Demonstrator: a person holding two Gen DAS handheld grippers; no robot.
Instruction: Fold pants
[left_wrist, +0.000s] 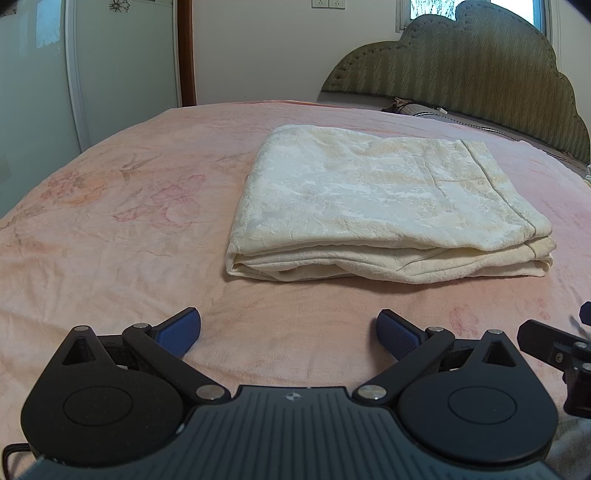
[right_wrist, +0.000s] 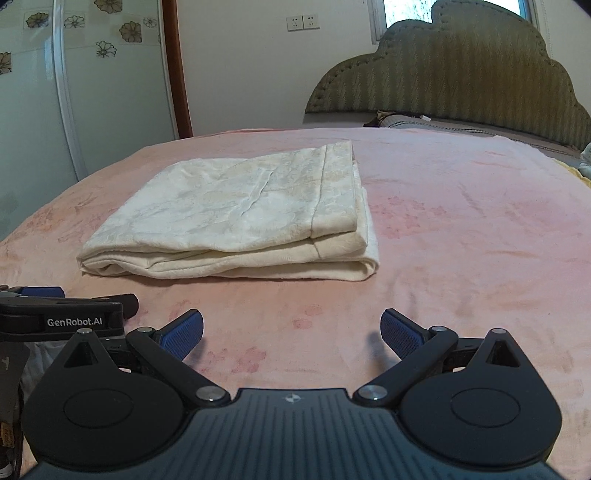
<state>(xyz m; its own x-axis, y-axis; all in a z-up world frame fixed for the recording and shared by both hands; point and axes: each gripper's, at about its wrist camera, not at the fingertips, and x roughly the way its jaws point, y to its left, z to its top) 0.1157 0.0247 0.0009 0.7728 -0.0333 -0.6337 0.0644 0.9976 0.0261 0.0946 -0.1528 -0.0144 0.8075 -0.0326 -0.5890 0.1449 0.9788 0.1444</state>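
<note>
Left wrist view shows the cream-white, embossed fabric pants (left_wrist: 388, 206) lying already folded into a thick rectangular stack on the pink floral bedspread (left_wrist: 110, 240), a little right of centre and ahead of the left gripper (left_wrist: 289, 334). Its blue-padded fingers (left_wrist: 181, 332) stand wide apart with nothing between them, low over the bedspread and clear of the cloth. From the right wrist view the same stack (right_wrist: 236, 218) sits ahead and to the left, while the right gripper (right_wrist: 291, 332) hovers with its fingers (right_wrist: 400, 334) likewise spread and empty. Both tools sit side by side near the bed's front edge; part of the left one appears at the left margin of the right view.

Judging by how the layers lie, the folding looks close to finished, so most of the risk comes from touching the stack again. The near edge shows several loose layers, with the upper ones sagging and slightly offset. A pinch that catches only the top layer would likely peel it back and undo the fold. Pushing in low could drag the bedspread into wrinkles and skew the stack. The right-hand corner has stepped hems that are not flush; tugging there might spread them further. With the tools so near each other, a sideways move could knock one against the other.
</note>
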